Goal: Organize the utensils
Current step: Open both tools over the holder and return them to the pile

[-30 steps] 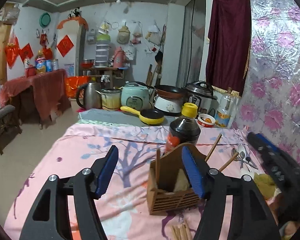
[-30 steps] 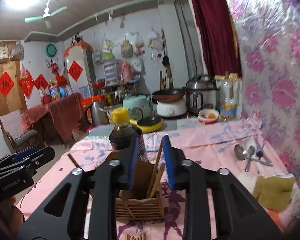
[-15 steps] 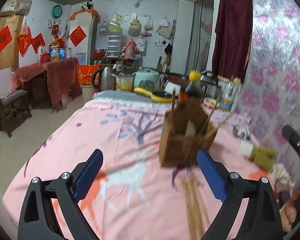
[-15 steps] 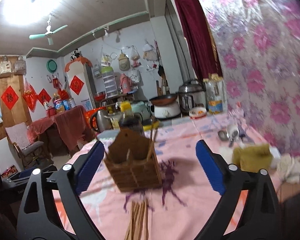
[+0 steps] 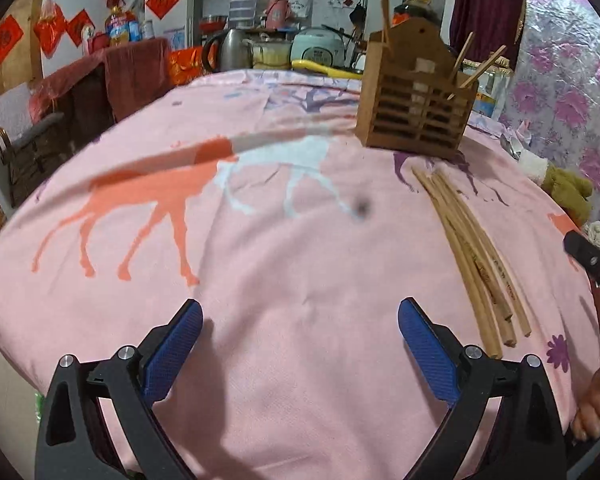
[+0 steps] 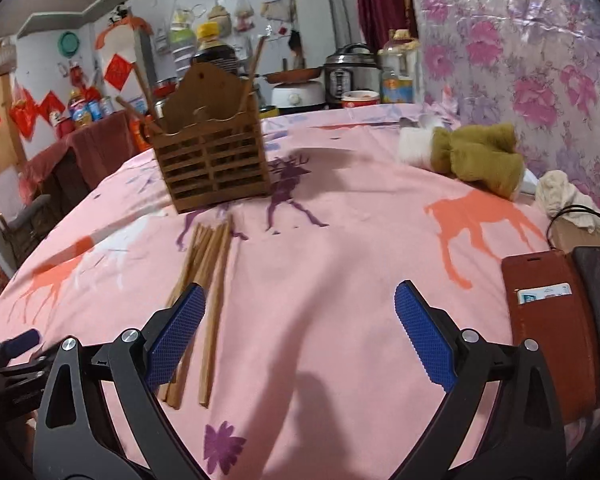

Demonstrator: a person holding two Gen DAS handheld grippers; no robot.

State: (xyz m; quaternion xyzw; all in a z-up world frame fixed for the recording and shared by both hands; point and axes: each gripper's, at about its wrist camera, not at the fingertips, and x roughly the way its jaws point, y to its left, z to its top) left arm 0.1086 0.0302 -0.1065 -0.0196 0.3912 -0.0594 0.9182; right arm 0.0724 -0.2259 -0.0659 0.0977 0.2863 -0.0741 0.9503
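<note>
A slatted wooden utensil holder [image 5: 414, 104] [image 6: 212, 160] stands on the pink tablecloth with a few chopsticks upright in it. Several loose wooden chopsticks [image 5: 472, 252] [image 6: 204, 280] lie in a bundle on the cloth in front of the holder. My left gripper [image 5: 300, 320] hangs open low over bare cloth, left of the bundle, nothing between its fingers. My right gripper [image 6: 300, 304] is open too; its left finger [image 6: 176, 332] hovers over the near ends of the chopsticks, and only cloth lies between its pads. Metal spoons [image 5: 510, 146] lie far right.
An olive and white cloth [image 6: 472, 156] lies right of the holder. A brown wallet case [image 6: 548, 320] and a small box rest at the right edge. A dark sauce bottle [image 6: 212, 52] stands behind the holder, with cookers and a kettle [image 5: 228, 50] at the table's far end.
Both grippers came down and back from the holder toward the near cloth, and their jaws spread from narrow to wide. The loose chopsticks now lie close ahead.
</note>
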